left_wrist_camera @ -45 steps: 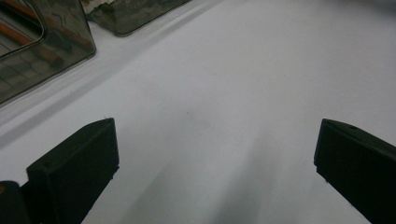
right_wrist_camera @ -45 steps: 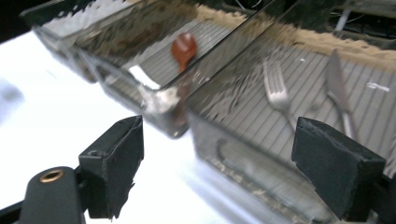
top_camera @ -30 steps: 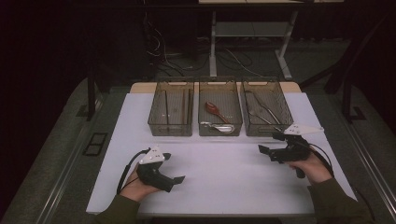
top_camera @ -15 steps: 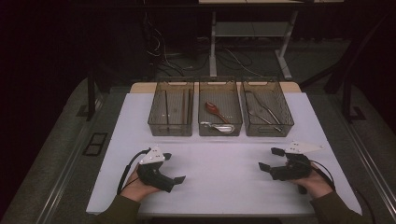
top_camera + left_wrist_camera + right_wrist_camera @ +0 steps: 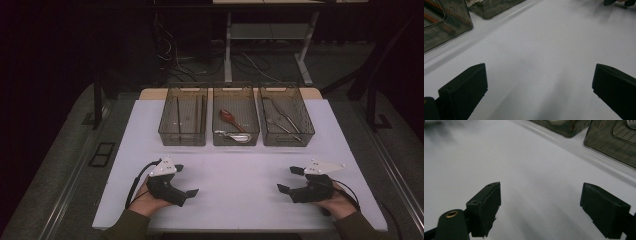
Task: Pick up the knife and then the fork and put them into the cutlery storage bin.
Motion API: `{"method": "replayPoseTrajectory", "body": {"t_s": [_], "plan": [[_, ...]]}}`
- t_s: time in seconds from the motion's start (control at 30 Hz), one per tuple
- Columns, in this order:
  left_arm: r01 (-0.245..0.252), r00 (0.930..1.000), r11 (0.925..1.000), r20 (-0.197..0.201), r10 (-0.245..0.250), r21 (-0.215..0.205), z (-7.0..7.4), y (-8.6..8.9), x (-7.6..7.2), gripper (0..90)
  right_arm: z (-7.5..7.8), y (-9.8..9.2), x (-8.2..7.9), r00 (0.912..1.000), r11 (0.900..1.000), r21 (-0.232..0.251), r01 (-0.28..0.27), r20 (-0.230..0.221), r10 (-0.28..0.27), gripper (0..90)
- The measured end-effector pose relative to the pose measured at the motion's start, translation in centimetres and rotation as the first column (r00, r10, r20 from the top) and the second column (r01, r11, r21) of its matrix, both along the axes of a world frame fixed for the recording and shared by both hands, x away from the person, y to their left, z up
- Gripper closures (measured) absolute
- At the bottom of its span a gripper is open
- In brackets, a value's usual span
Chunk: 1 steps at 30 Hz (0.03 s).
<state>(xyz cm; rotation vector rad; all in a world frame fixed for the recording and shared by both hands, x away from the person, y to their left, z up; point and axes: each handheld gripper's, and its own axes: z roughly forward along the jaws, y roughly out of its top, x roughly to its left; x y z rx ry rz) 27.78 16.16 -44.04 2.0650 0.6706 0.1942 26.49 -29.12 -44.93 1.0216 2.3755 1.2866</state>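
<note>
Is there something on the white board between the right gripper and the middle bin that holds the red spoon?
Nothing visible. The right gripper rests open on the white board, and bare board lies between it and the middle bin. Only the bin's own front wall stands before the red spoon.

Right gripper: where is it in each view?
High view: right gripper lower right, jaws open, pointing left.
Left gripper view: right gripper is a dark tip in the top right corner, far off.
Right gripper view: right gripper, own jaws rising from the bottom, apart.
Shared landmark: white board beneath.
</note>
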Motion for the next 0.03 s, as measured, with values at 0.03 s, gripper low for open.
{"method": "replayPoseTrajectory", "body": {"t_s": [0.03], "plan": [[0.0, 1.0, 1.0, 0.0, 0.0, 0.0, -0.01, -0.02, -0.01, 0.0, 0.0, 0.02, 0.0, 1.0, 1.0, -0.002, 0.0, 0.0, 0.0, 16.7]]}}
